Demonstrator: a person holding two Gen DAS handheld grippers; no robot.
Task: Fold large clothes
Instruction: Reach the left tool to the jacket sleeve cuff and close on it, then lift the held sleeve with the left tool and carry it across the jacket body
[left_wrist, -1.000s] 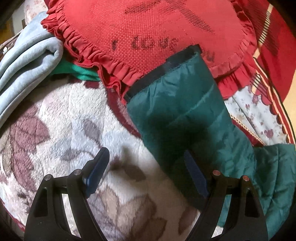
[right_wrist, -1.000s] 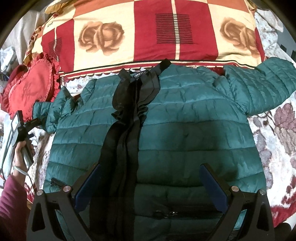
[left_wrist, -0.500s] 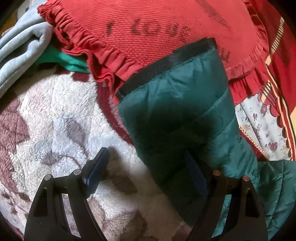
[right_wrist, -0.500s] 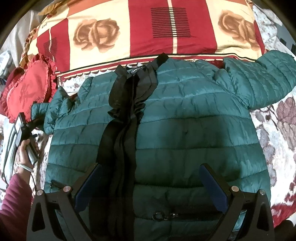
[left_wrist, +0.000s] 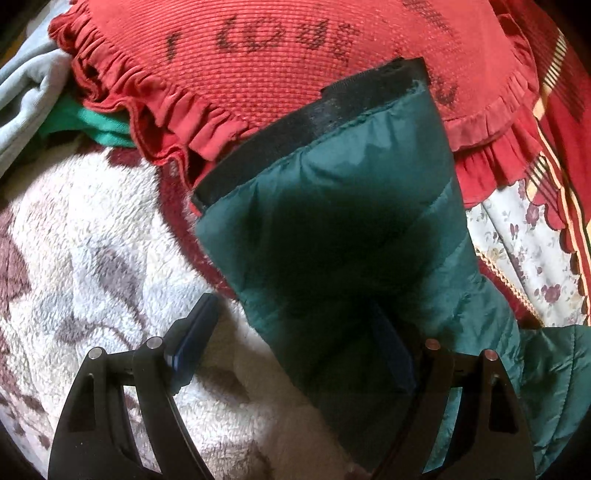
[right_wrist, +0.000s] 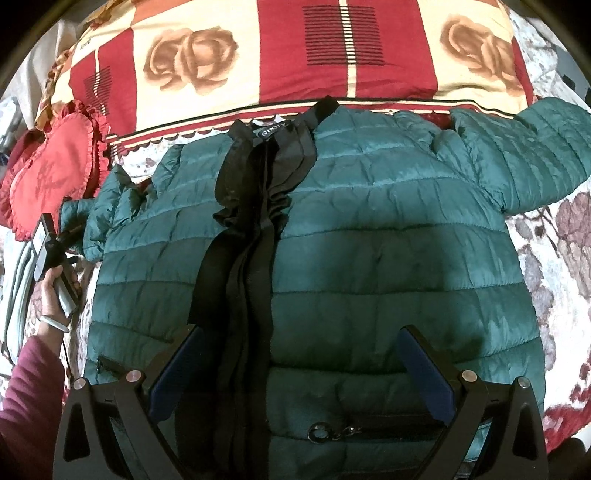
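Jacket (right_wrist: 369, 229) lies flat and unfolded on the bed (right_wrist: 561, 258), both sleeves out; left claw (left_wrist: 291, 343) gapes over the cuff (left_wrist: 306, 125), right claw (right_wrist: 299, 373) open, empty.

My left claw (left_wrist: 291, 332) points steeply down with its jaws spread wide, nothing pinched between the blue pads (left_wrist: 192, 332); the pad on the right side sits in shadow, so I can't be sure it stays clear of the cloth there. My left hand (right_wrist: 55, 291) grips its handle, wrist in a maroon sleeve (right_wrist: 29, 387). My right claw (right_wrist: 301, 373) also tilts steeply down, jaws wide apart and empty.
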